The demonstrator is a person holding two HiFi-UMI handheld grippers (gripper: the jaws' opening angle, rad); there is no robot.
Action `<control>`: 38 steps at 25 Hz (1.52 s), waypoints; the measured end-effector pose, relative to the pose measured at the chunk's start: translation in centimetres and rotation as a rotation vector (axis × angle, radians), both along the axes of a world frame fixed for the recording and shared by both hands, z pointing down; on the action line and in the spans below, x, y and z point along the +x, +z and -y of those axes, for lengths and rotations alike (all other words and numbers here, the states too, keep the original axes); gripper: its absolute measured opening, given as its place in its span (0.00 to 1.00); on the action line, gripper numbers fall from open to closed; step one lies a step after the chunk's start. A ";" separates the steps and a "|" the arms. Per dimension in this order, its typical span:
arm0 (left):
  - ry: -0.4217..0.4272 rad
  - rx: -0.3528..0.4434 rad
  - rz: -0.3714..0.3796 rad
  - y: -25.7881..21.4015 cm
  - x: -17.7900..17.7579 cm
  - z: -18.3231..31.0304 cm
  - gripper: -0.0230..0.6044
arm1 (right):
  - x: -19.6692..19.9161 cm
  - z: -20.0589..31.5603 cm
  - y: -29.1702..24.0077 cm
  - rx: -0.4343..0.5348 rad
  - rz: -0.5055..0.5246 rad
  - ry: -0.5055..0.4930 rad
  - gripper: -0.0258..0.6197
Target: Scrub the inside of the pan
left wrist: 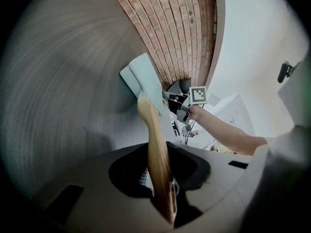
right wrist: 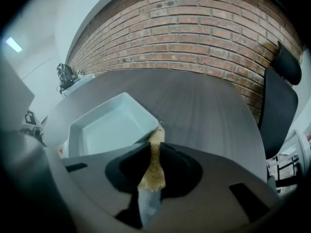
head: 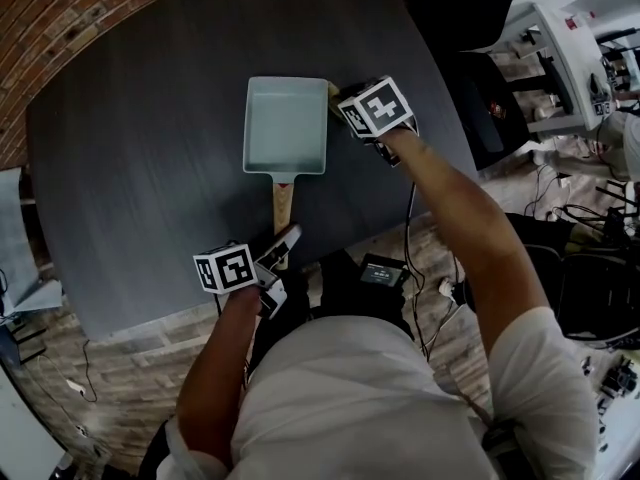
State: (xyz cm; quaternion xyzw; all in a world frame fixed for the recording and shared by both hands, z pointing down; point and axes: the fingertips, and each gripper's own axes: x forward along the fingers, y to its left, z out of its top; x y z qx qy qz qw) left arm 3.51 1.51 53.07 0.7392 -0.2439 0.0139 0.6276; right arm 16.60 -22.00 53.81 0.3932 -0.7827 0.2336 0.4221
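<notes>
A pale blue-green rectangular pan (head: 285,123) lies on the dark round table (head: 140,138), its wooden handle (head: 283,203) pointing toward me. My left gripper (head: 283,246) is shut on the end of that handle; in the left gripper view the handle (left wrist: 156,149) runs from between the jaws up to the pan (left wrist: 143,79). My right gripper (head: 345,103) is at the pan's right rim, shut on a tan scrub sponge (right wrist: 153,166). The sponge's tip reaches the near corner of the pan (right wrist: 109,125). The pan's inside looks bare.
A brick wall (right wrist: 204,28) curves behind the table. A dark office chair (right wrist: 279,101) stands by the table's right side. White equipment (head: 560,58) and cables (head: 570,208) are on the floor to the right. The table's near edge (head: 200,313) is by my left hand.
</notes>
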 end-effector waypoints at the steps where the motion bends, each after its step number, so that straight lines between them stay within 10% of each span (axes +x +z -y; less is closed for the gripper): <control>1: 0.005 -0.001 0.000 0.0 0.1 -0.1 0.19 | 0.0 -0.3 0.0 0.000 0.000 -0.009 0.15; 38: 0.111 -0.025 0.019 0.1 1.7 -0.9 0.19 | -3.6 -13.5 -0.4 0.046 -0.079 -0.280 0.14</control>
